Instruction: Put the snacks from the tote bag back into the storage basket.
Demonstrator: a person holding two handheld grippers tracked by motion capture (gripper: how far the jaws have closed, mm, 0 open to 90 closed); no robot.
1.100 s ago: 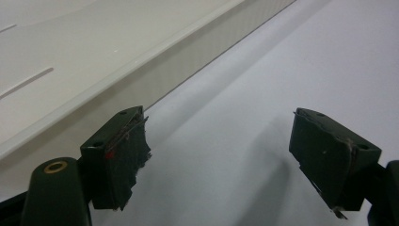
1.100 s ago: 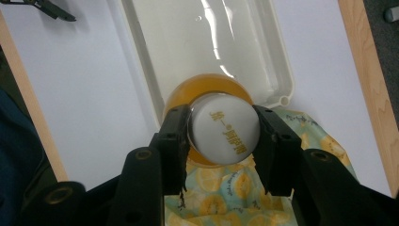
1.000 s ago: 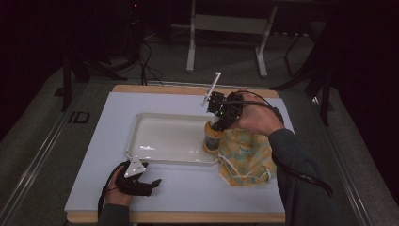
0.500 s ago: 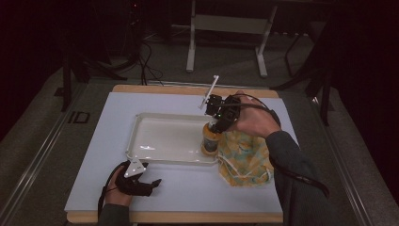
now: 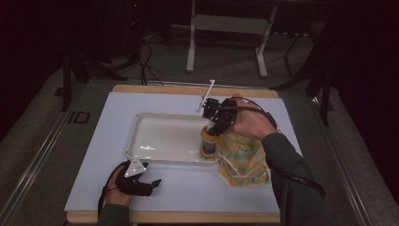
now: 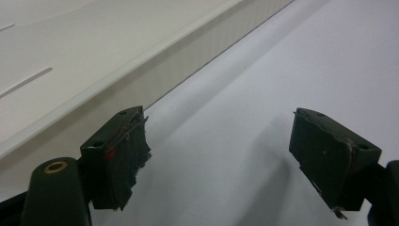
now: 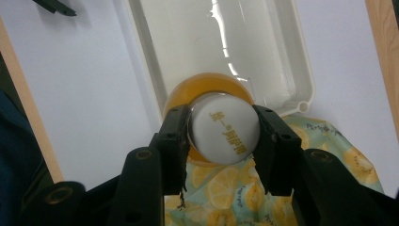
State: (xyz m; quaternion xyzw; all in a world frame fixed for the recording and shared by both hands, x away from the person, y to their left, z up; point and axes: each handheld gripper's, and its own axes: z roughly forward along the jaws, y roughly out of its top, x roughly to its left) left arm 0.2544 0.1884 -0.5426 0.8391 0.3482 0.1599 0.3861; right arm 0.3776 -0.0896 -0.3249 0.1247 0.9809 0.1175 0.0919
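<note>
The right gripper [image 7: 220, 141] has its two black jaws closed on the white cap [image 7: 225, 128] of an orange bottle [image 5: 208, 142], one jaw on each side of the cap, a hold that seems chosen because the cap is the narrowest and easiest part to pinch from above. Gripped this way the bottle hangs or stands upright at the near right corner of the white tray [image 5: 155, 139], just inside its rim; whether its base touches the tray floor I cannot tell. Just beside that corner, on the white table cover [image 5: 117, 113], lies a lemon-print cloth pouch [image 5: 242, 160], under the person's right hand [image 5: 251, 122]. The left gripper [image 5: 151, 182] rests well apart, on the table in front of the tray's near edge, jaws spread wide and holding nothing, probably parked out of the way while the right does the work.
</note>
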